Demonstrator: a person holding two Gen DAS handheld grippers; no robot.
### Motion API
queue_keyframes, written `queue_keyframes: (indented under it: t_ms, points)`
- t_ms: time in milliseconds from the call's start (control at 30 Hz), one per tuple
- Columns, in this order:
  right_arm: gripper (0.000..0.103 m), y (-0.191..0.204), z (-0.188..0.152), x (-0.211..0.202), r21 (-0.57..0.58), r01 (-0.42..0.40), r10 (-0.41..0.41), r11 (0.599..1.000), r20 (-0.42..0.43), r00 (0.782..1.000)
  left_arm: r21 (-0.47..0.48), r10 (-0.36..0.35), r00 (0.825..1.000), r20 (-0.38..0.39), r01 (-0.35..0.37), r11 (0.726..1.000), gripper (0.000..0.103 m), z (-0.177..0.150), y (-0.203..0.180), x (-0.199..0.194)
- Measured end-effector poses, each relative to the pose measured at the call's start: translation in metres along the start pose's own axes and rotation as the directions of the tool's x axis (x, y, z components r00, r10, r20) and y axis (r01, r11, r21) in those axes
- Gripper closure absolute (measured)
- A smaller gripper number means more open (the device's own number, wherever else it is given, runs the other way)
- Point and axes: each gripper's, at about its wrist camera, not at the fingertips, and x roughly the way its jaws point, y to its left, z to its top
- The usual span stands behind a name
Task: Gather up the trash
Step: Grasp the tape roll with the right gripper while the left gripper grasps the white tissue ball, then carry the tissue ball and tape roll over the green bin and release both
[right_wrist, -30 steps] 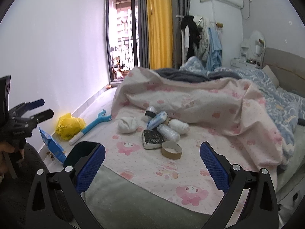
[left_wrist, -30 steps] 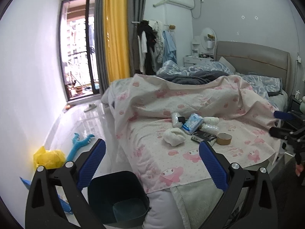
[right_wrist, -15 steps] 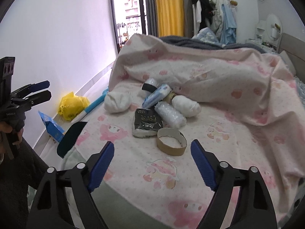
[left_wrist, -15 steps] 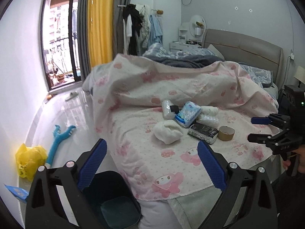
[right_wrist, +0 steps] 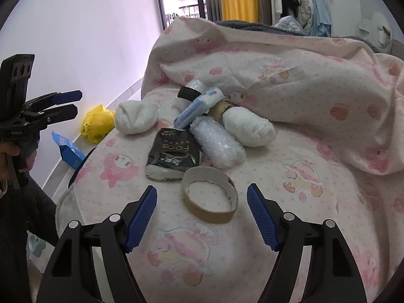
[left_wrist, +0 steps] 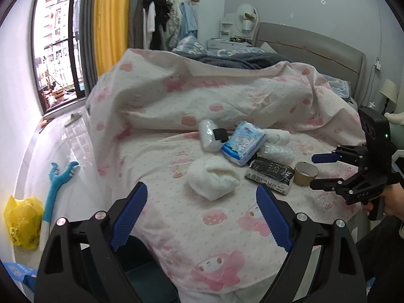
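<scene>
Cardboard tape core (right_wrist: 209, 197) lies between the closing, still-empty jaws of the right gripper (right_wrist: 202, 217); black "Face" packet (right_wrist: 174, 155) touches its far rim. Left gripper (left_wrist: 202, 217), empty, narrows short of the white wad (left_wrist: 213, 178). Risk: thin core buckling or skidding.

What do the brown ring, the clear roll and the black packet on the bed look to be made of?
Brown ring: matte cardboard, with a torn, fuzzy inner edge; probably a spent tape core.
Clear roll: glossy plastic, seemingly bubble wrap, with a bumpy, shiny surface.
Black packet: printed plastic film, slightly shiny and creased; white contents show at its end.
</scene>
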Motion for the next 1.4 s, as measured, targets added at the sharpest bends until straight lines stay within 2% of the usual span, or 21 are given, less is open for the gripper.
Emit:
queue_keyframes:
  t_ms: [133, 300, 533, 600, 733, 800, 1000, 1100, 1267, 1400]
  points:
    - [0.032, -0.009, 0.0, 0.008, 0.0, -0.036, 0.036, 0.999, -0.018, 0.999, -0.008, -0.044, 0.999, -0.03, 0.043, 0.999, 0.015, 0.0, -0.003, 0.021]
    - [0.042, -0.015, -0.002, 0.016, -0.009, -0.076, 0.076, 0.997, -0.046, 0.996, -0.035, -0.076, 0.995, -0.059, 0.074, 0.997, 0.018, 0.0, -0.006, 0.042]
    - [0.056, -0.019, -0.004, 0.013, -0.006, -0.109, 0.108, 0.994, -0.042, 0.993, -0.08, -0.085, 0.993, -0.08, 0.079, 0.994, 0.021, 0.004, -0.004, 0.062]
    - [0.056, -0.019, -0.003, 0.011, -0.002, -0.11, 0.109, 0.994, -0.035, 0.993, -0.09, -0.078, 0.993, -0.083, 0.071, 0.993, 0.021, 0.004, -0.003, 0.068]
    - [0.056, -0.023, 0.001, 0.0, 0.008, -0.099, 0.099, 0.995, -0.001, 0.995, -0.111, -0.061, 0.993, -0.102, 0.049, 0.993, 0.03, 0.004, -0.002, 0.082]
    - [0.056, -0.025, 0.005, -0.006, 0.018, -0.077, 0.077, 0.997, 0.022, 0.997, -0.133, -0.061, 0.993, -0.103, 0.047, 0.99, 0.031, 0.004, 0.001, 0.086]
    - [0.056, -0.017, 0.023, -0.013, 0.032, -0.065, 0.062, 0.997, 0.065, 0.996, -0.185, -0.054, 0.993, -0.105, 0.034, 0.982, 0.048, 0.006, 0.007, 0.09]
    - [0.056, -0.004, 0.041, -0.011, 0.033, -0.083, 0.08, 0.996, 0.088, 0.993, -0.203, -0.06, 0.994, -0.093, 0.04, 0.978, 0.053, 0.009, 0.011, 0.085]
    - [0.056, 0.02, 0.062, 0.0, 0.018, -0.08, 0.078, 0.997, 0.102, 0.992, -0.19, -0.019, 0.999, -0.049, 0.01, 0.982, 0.054, 0.015, 0.016, 0.066]
    - [0.056, 0.042, 0.074, 0.015, 0.005, -0.078, 0.078, 0.997, 0.089, 0.993, -0.197, 0.059, 0.997, -0.046, -0.066, 0.978, 0.054, 0.013, 0.031, 0.056]
